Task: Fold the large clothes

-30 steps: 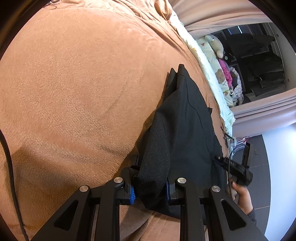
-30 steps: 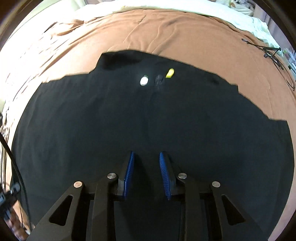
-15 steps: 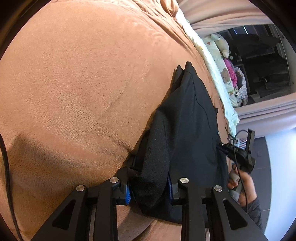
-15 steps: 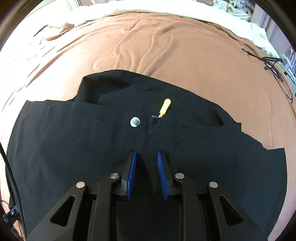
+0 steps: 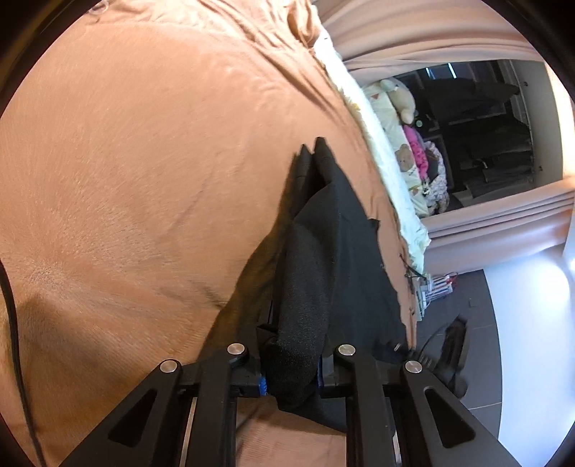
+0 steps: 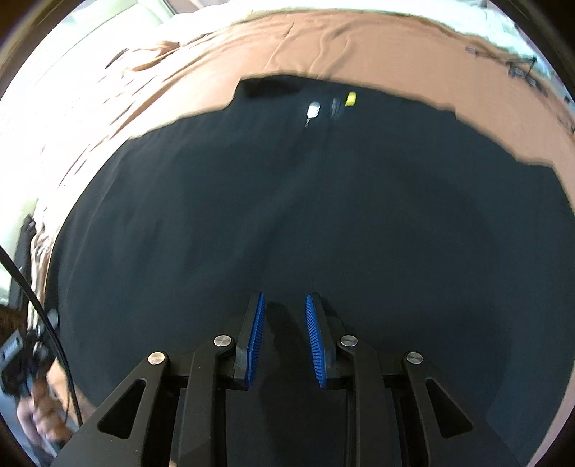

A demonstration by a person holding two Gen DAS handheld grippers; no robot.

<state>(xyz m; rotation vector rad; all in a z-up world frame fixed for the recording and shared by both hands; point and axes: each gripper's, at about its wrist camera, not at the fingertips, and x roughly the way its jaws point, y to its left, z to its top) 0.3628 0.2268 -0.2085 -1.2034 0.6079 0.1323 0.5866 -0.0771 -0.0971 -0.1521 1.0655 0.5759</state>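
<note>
A large black garment (image 6: 323, 222), with a silver button (image 6: 313, 107) and a yellow tag (image 6: 350, 98) near its far edge, lies spread on the brown bed cover (image 6: 359, 46). My right gripper (image 6: 285, 301) hovers just over the cloth, open, with nothing between its blue pads (image 6: 257, 334). In the left wrist view the black garment (image 5: 345, 251) runs away from me in a long ridge. My left gripper (image 5: 291, 363) has a thick fold of it between its pads, and its jaws are closing on that fold.
The brown bed cover (image 5: 143, 161) stretches wide to the left. A cream sheet (image 5: 388, 158) with stuffed toys (image 5: 402, 100) lines the far bed edge, with curtains (image 5: 467, 32) and grey floor (image 5: 481, 316) beyond. A hand (image 6: 39, 406) holds the other gripper at lower left.
The right gripper pulled back half a second ago and has since come in low over the garment, so the button and tag sit far off again. The left gripper keeps its fold.
</note>
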